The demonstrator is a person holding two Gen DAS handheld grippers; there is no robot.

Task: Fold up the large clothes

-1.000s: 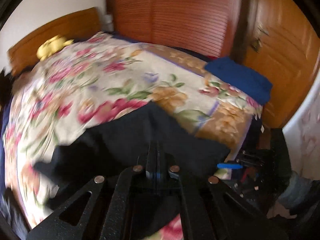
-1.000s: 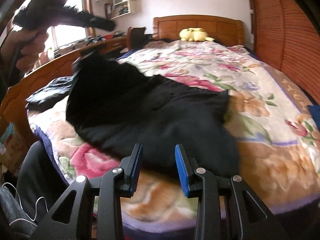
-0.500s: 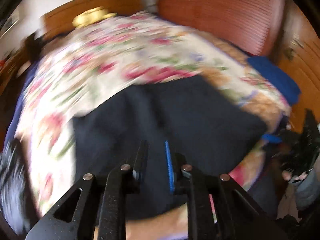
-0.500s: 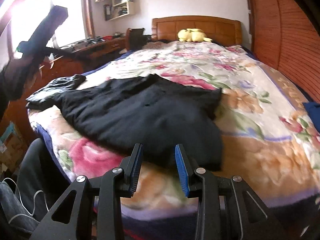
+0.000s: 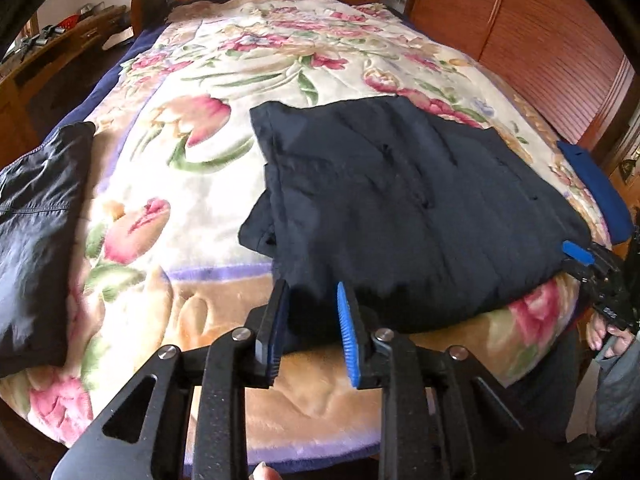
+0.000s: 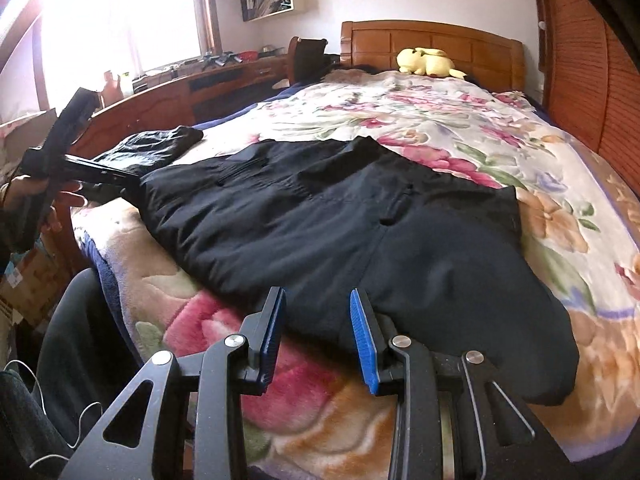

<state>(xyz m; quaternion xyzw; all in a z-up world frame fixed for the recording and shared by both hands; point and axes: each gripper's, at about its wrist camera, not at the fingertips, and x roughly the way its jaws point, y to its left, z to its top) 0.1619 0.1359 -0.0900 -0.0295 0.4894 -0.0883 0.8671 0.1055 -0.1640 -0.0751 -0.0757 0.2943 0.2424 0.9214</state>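
We see a dark garment [image 5: 400, 208] lying spread flat across the foot end of the bed [image 5: 224, 92], on a floral blanket [image 5: 280, 60]. In the left wrist view its near hem lies just beyond the left gripper [image 5: 312, 320], whose jaws are opening; nothing sits between the blue pads, though the cloth edge shows through the gap behind them. We cannot tell whether the fingertips touch the fabric. In the right wrist view the right gripper [image 6: 316, 328] hovers at the near edge of the same garment [image 6: 340, 216], jaws apart, with the hem showing through the gap and the pads not pressing on anything. The left gripper also appears at the left edge of that view, held in a hand [image 6: 28, 196], its tip close to the garment's left corner. The right gripper shows at the right edge of the left wrist view, beside the garment's right corner. A second dark piece of clothing [image 5: 36, 240] lies bunched on the left side of the bed, well apart from the first. A blue cloth [image 5: 596, 184] lies on the bed's right edge, near the garment. A yellow plush toy [image 6: 428, 62] rests against the wooden headboard [image 6: 432, 40]. A wooden desk [image 6: 224, 76] with small clutter stands under the bright window [image 6: 116, 16], left of the bed. A slatted wooden wardrobe [image 5: 532, 36] lines the right side.
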